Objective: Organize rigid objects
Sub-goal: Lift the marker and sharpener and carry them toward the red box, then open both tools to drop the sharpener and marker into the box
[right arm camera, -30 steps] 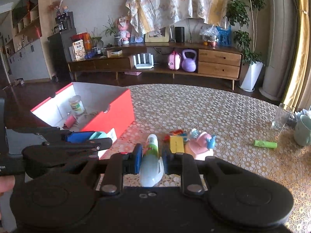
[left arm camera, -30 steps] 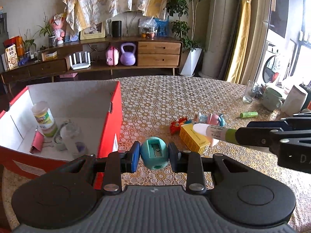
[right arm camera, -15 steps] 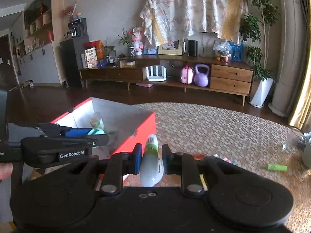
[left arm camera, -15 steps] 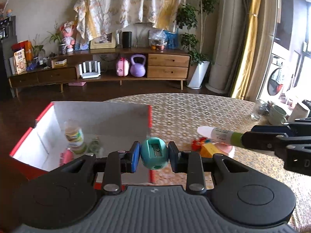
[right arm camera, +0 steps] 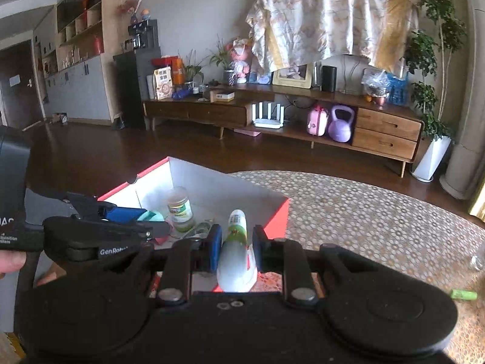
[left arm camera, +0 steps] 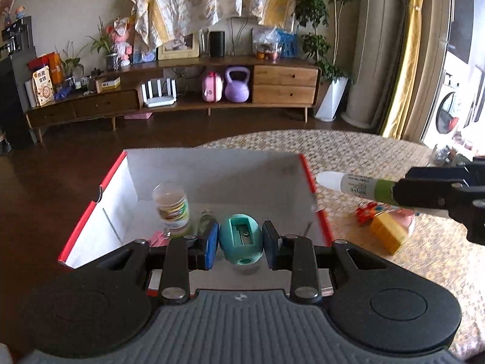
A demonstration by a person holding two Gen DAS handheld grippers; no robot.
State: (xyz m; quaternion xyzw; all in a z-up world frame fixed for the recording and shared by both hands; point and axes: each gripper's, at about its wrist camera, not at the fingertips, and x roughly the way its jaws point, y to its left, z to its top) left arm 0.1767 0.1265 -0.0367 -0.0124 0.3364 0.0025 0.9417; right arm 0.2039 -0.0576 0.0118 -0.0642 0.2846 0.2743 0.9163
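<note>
left gripper: the left gripper (left arm camera: pixel 241 244) pinches a teal egg-shaped plastic pencil sharpener (left arm camera: pixel 241 242) between its blue pads, slot side facing the camera. Solid hold from what I can see.

right gripper: the right gripper (right arm camera: pixel 235 250) is clamped on a white squeeze tube with a green label band (right arm camera: pixel 236 251), cap end pointing forward. From the left wrist view the tube's white cap sits right by the box's right wall.

what changed: a second ago both grippers were out over the lace-patterned tablecloth (left arm camera: pixel 379 151) with the loose stuff beneath them. Now the red cardboard box with a white inside (left arm camera: pixel 212 176) fills the middle of both views, so both loads have been carried across to it. Grips look the same as before, nothing has slipped.

box contents: a small clear jar with a colourful label (left arm camera: pixel 171 206) stands upright in there, plus something pink and a clear item low down that I can't make out.

left behind: a yellow carton (left arm camera: pixel 388 233) and a red toy (left arm camera: pixel 363 212) sit on the cloth, blurry. A green marker (right arm camera: pixel 463 294) lies further off.

task read: I'd say the sharpener is over the box and about ready to drop. The tube looks to be at the rim, maybe needs a bit more travel. More trips to go after this.
</note>
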